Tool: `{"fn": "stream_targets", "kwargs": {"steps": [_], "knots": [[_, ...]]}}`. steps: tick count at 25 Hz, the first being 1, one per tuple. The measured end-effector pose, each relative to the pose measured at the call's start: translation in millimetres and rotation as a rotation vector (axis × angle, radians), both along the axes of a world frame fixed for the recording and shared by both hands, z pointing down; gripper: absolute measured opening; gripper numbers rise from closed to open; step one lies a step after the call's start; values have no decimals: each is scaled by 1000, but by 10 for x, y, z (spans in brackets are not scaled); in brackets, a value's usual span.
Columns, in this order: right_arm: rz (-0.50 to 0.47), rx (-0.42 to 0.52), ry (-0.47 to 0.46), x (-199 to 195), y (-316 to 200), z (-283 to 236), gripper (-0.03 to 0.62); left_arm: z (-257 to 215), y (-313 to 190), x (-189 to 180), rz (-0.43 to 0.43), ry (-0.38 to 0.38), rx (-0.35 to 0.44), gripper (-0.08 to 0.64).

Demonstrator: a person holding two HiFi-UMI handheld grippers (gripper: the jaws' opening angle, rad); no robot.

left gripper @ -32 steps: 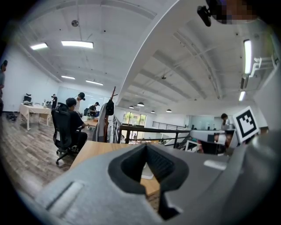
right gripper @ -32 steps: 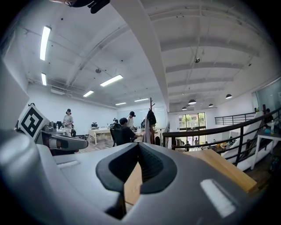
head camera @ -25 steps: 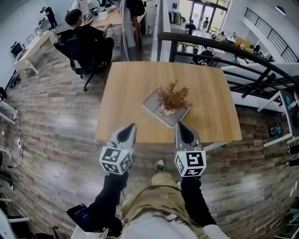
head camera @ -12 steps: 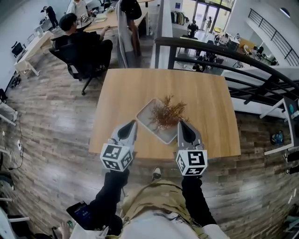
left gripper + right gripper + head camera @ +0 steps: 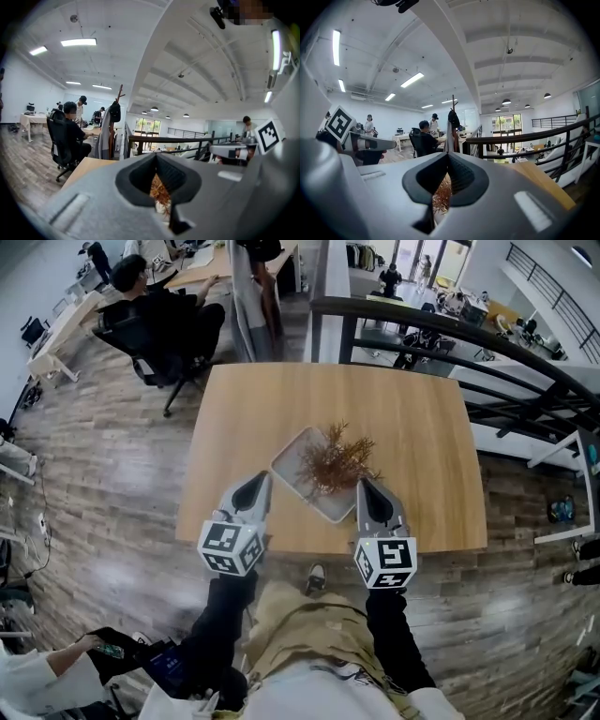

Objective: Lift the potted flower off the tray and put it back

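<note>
The potted flower (image 5: 330, 463), a dry brown bush of twigs with its pot mostly hidden beneath them, stands on the tray (image 5: 286, 460), towards the tray's right-hand end as the person sees it. The tray lies at an angle on the wooden table (image 5: 412, 418), close to the near edge. Nothing touches the plant or the tray. Just this side of them, the left gripper (image 5: 262, 482) and the right gripper (image 5: 365, 486) hover over the table's near edge, one to each side of the tray, both pointing almost level at the flower. Each has its jaws pressed together at the tips with nothing between them; the twigs only show far off through the gap behind the tips. Beyond the table, someone sits in an office chair (image 5: 155, 320) at a desk, and a dark railing (image 5: 422, 329) runs along the far side. To my eye this is the approach, with the lift not yet begun. The next move calls for the jaws to part, then go in low under the twigs to close on the pot itself, not the brittle branches, while the tray stays put.
</note>
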State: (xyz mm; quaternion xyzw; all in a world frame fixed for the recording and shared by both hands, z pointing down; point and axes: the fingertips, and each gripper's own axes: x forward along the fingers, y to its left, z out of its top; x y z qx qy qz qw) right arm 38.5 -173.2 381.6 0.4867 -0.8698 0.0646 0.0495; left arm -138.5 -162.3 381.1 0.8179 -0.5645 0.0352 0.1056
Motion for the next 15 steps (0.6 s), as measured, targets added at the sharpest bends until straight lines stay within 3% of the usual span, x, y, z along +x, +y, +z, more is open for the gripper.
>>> {"fn": "stream_targets", "kwargs": {"steps": [7, 15], "knots": [[-5, -62, 38, -56, 85, 366, 5, 277, -60, -160, -12, -22, -45, 2], [21, -87, 59, 22, 233, 686, 5, 539, -32, -82, 13, -89, -38, 2]]}}
